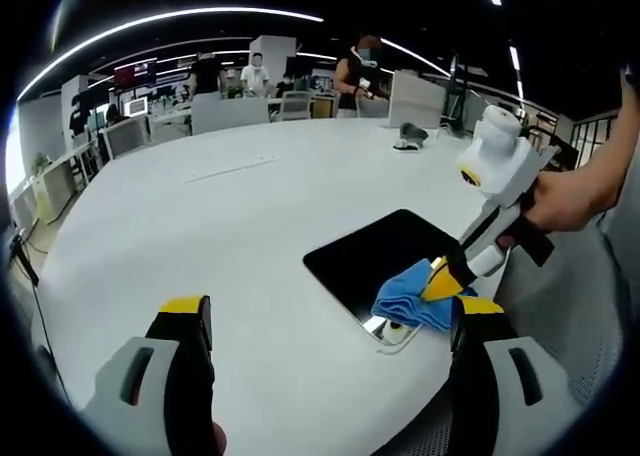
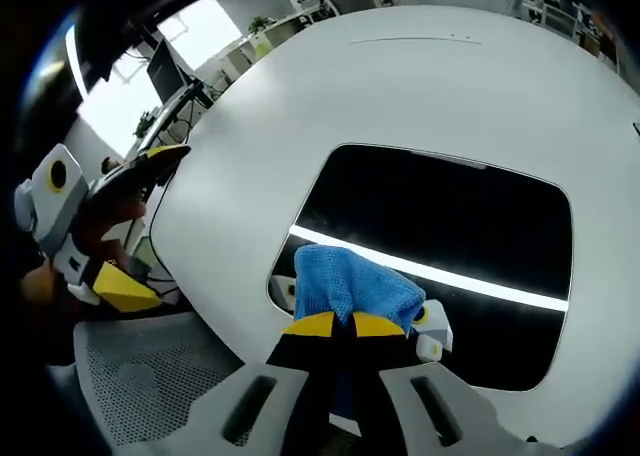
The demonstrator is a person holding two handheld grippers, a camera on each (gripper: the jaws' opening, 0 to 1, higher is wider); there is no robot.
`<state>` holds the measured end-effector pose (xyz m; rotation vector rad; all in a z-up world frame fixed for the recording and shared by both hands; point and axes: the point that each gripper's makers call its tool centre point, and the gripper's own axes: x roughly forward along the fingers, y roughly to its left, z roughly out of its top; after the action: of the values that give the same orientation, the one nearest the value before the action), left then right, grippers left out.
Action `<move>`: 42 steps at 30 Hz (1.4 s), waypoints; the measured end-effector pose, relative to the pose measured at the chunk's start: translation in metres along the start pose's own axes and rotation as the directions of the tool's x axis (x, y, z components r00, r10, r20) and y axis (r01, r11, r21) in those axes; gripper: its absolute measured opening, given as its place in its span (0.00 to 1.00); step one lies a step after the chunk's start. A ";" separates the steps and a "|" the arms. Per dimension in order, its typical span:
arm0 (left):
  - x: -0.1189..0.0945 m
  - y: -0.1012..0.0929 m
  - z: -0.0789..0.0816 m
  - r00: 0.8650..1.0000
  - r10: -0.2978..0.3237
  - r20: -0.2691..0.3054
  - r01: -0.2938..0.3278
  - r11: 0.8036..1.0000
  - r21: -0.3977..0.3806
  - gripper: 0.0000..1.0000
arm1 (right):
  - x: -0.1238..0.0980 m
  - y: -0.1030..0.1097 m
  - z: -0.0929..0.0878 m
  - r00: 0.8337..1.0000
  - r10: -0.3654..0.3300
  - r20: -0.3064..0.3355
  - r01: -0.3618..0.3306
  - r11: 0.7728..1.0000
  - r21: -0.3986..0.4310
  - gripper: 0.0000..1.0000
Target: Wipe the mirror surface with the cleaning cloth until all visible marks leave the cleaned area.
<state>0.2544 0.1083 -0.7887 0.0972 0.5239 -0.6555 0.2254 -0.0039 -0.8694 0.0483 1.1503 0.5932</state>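
Note:
A dark rectangular mirror (image 1: 385, 246) lies flat near the edge of a white round table (image 1: 220, 236). In the left gripper view my right gripper (image 1: 447, 281) reaches in from the right, pressing a blue cloth (image 1: 412, 298) onto the mirror's near corner. My left gripper (image 1: 330, 311) stands open above bare table, to the left of the mirror and apart from it. In the right gripper view my right gripper (image 2: 345, 324) is shut on the blue cloth (image 2: 350, 281), which rests on the mirror (image 2: 450, 211). The left gripper (image 2: 135, 221) shows open at the left, off the table edge.
A small white and yellow piece (image 2: 430, 338) sits at the mirror's near corner. A grey mesh chair (image 2: 150, 376) stands below the table edge. A small dark object (image 1: 408, 136) lies at the table's far side, with desks, monitors and people beyond.

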 end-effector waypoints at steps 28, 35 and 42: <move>0.004 0.014 0.005 1.000 0.002 0.009 -0.002 1.000 0.005 0.98 | -0.013 -0.028 -0.005 1.000 -0.017 0.001 0.017 0.998 0.067 0.00; 0.003 0.017 0.005 1.000 0.002 0.009 -0.003 1.000 0.011 0.98 | -0.016 -0.031 -0.005 1.000 -0.028 -0.006 0.029 0.998 0.058 0.00; 0.003 0.022 0.006 1.000 0.007 0.014 -0.007 1.000 0.003 0.98 | -0.016 -0.035 -0.007 0.999 -0.031 -0.015 0.031 0.998 0.060 0.00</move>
<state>0.2725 0.1222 -0.7867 0.0971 0.5091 -0.6496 0.2295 -0.0427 -0.8699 0.0779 1.1803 0.5321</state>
